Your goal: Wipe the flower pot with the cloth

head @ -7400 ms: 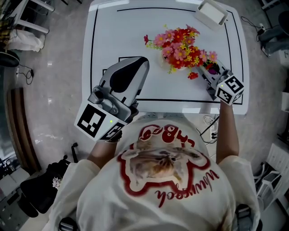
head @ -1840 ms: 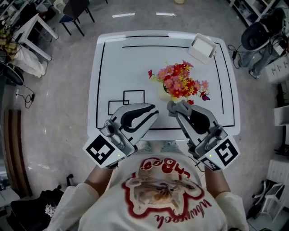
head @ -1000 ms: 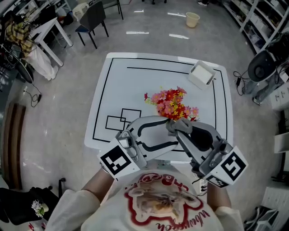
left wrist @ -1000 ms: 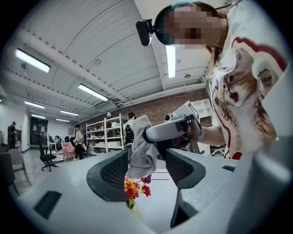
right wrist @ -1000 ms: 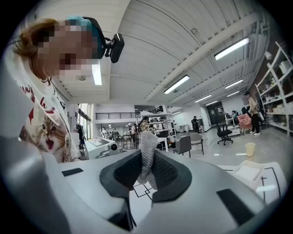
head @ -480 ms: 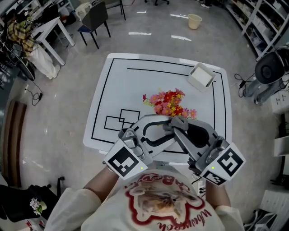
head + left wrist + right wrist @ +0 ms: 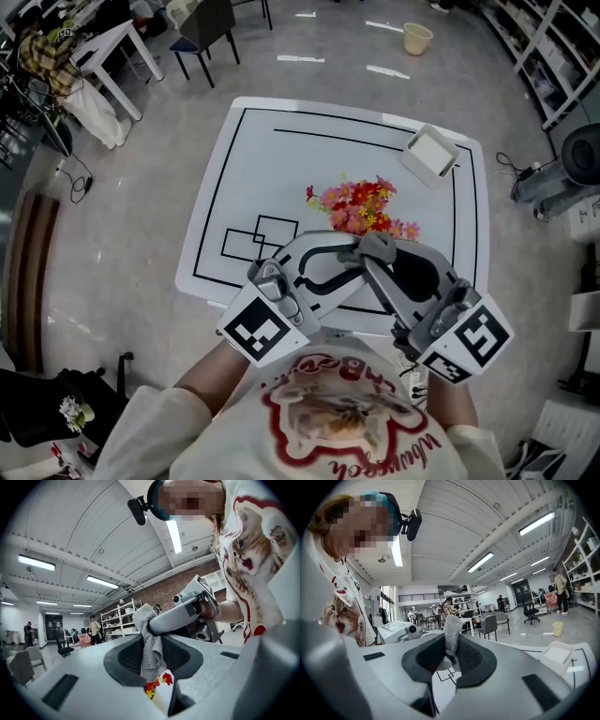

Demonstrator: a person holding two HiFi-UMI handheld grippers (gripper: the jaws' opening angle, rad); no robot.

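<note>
While I hold both grippers up in the air, my left gripper has just been closing on the grey knitted cloth, and its pads squeeze it. My right gripper pinches the same cloth too. The white flower pot with red, pink and yellow flowers stands on the white surface with black lines, just past the gripper tips.

Grey cloth between left tongs
</note>
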